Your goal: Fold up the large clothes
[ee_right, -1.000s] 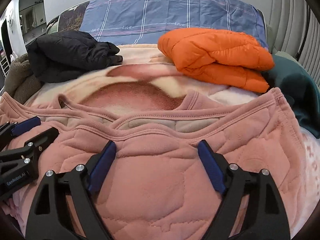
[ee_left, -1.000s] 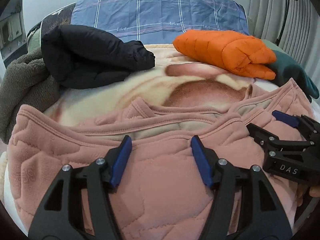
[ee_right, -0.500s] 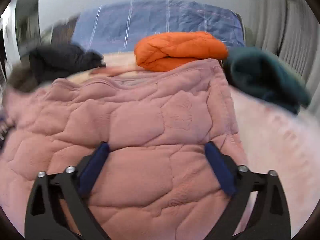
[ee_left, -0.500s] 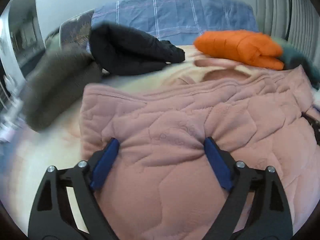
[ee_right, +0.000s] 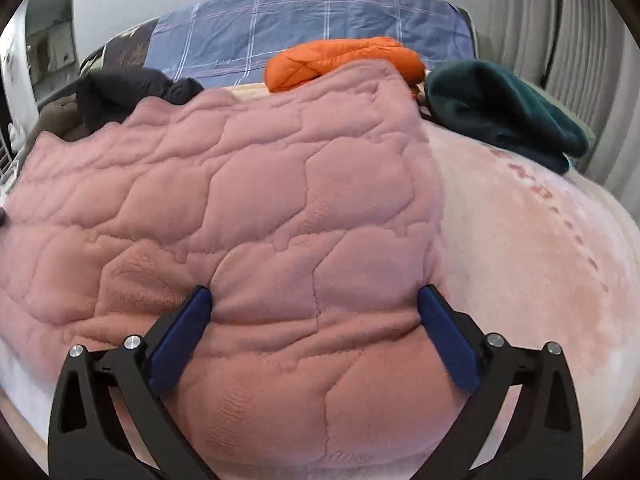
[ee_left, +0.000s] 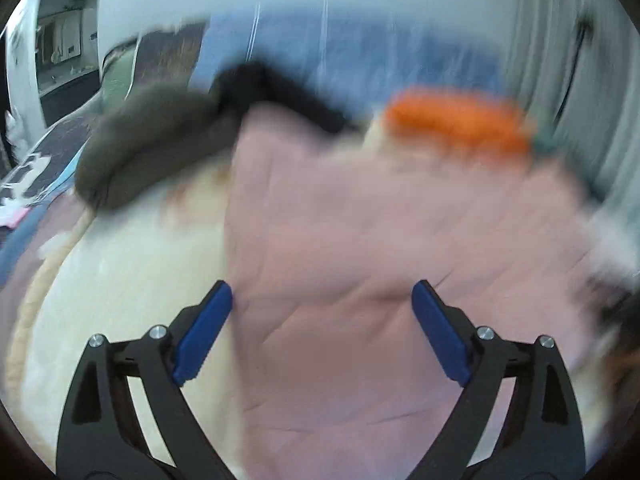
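An orange puffer jacket (ee_right: 344,60) is being seen folded beside a dark green garment (ee_right: 504,116); a black jacket (ee_right: 132,92) is lying left, and a blue checked pillow (ee_right: 304,28) is being propped behind.

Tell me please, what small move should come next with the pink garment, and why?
Probably shut both grippers on the pink quilted garment for the next fold. The right gripper stands open with the garment's near edge bunched between its blue pads, at its right side. The left gripper is open at the left edge, though that view is blurred. The garment lies flat on the cream blanket.
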